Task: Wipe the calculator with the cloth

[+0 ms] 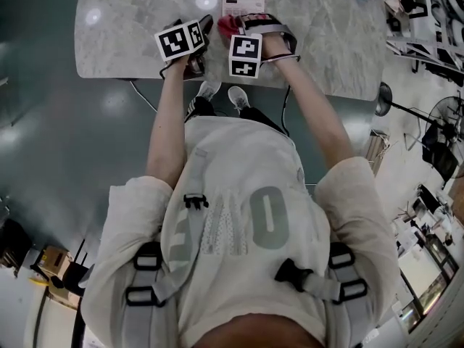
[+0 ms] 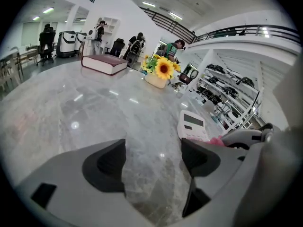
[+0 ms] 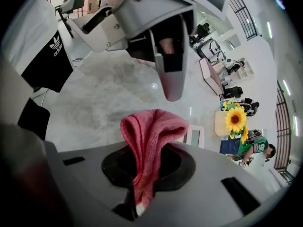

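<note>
A white calculator [image 1: 243, 1] lies flat on the marble table [image 1: 138, 27], near its far edge. My right gripper [image 1: 250, 26] is just short of it and is shut on a pink cloth [image 1: 229, 25]. In the right gripper view the cloth [image 3: 150, 136] is pinched between the jaws and bulges up ahead of them, hiding most of the calculator [image 3: 194, 136]. My left gripper [image 1: 199, 35] hovers beside it on the left. Its jaws [image 2: 154, 157] stand open over bare marble with nothing between them. The calculator [image 2: 191, 124] lies ahead to its right.
A thick red book [image 2: 104, 63] and a pot of sunflowers [image 2: 158, 72] stand further back on the table. Shelving with equipment and several people are beyond it. The table's near edge [image 1: 145, 77] runs just above the person's feet.
</note>
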`<act>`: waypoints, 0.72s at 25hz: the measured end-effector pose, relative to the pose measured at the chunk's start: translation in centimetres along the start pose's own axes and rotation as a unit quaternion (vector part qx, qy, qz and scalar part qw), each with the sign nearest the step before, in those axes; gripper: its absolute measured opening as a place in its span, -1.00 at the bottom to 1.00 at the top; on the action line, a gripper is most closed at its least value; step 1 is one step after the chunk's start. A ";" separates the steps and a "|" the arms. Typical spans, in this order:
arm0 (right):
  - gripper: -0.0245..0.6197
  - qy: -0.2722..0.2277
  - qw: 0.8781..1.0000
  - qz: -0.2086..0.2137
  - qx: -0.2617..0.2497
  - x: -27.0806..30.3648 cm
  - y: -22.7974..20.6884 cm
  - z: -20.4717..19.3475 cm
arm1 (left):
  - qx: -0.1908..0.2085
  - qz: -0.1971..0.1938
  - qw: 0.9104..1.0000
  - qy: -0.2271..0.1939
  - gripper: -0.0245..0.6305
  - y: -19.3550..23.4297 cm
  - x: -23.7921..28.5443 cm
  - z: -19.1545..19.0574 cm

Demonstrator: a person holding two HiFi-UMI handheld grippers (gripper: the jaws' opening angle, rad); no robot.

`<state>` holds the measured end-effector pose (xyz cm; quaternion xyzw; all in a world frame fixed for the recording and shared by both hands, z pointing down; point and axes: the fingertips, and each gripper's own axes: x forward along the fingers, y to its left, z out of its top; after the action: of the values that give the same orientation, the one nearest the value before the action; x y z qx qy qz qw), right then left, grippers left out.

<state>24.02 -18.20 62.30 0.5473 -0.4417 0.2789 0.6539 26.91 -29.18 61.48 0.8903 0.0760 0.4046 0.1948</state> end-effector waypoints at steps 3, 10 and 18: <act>-0.75 -0.002 1.000 0.003 -0.005 -0.4 1.2 0.2 | 0.009 0.006 1.000 -0.001 0.22 -0.1 0.0 -0.2; -0.75 -0.006 1.000 0.012 0.005 -0.7 2.5 0.1 | 0.011 0.006 1.000 -0.001 0.22 -0.4 0.1 -0.4; -0.75 -0.008 1.000 0.016 0.010 -0.8 2.8 0.2 | 0.021 0.016 1.000 0.000 0.22 -0.5 0.1 -0.6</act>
<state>21.23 -17.59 62.90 0.5487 -0.4525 0.2896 0.6405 26.54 -28.56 61.73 0.8952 0.0698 0.4061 0.1696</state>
